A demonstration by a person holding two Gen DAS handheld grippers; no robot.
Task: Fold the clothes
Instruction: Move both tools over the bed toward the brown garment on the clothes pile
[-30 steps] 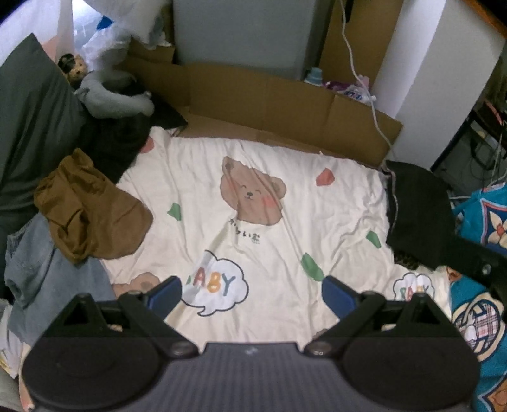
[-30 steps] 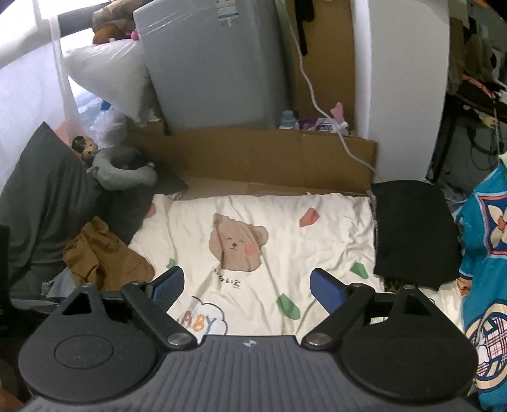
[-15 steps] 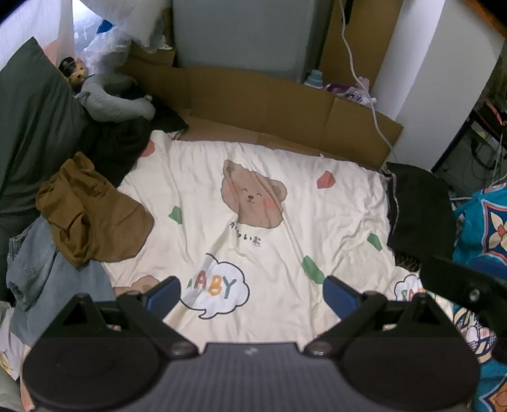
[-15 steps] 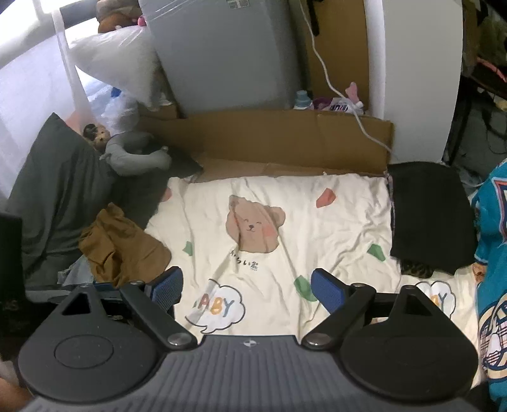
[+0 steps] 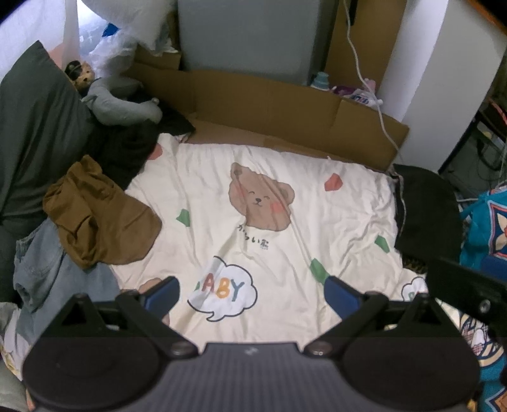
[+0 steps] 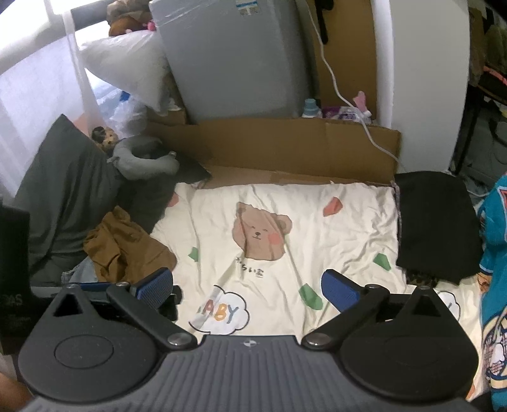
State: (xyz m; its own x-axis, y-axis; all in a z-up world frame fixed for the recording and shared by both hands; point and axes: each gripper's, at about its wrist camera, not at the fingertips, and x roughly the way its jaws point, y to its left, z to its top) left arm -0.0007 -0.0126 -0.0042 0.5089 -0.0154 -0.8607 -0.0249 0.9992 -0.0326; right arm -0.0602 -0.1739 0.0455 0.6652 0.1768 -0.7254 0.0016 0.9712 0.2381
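Above cream bear blanket (image 5: 317,202), both grippers gaping and empty, brown garment (image 5: 95,218) overlapping its left edge, black cloth (image 6: 434,222) at right edge

A bed carries a cream bear-print blanket (image 5: 285,222). At its left edge a crumpled brown garment (image 5: 95,215) lies partly over blue jeans (image 5: 41,269); at its right edge rests a folded black garment (image 5: 424,212).

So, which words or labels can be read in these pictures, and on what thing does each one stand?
"BABY": in coloured letters on the white cloud printed on the bear blanket.
Small dark characters under the bear's face: too blurred to read.
Label on the grey appliance: too small to read.
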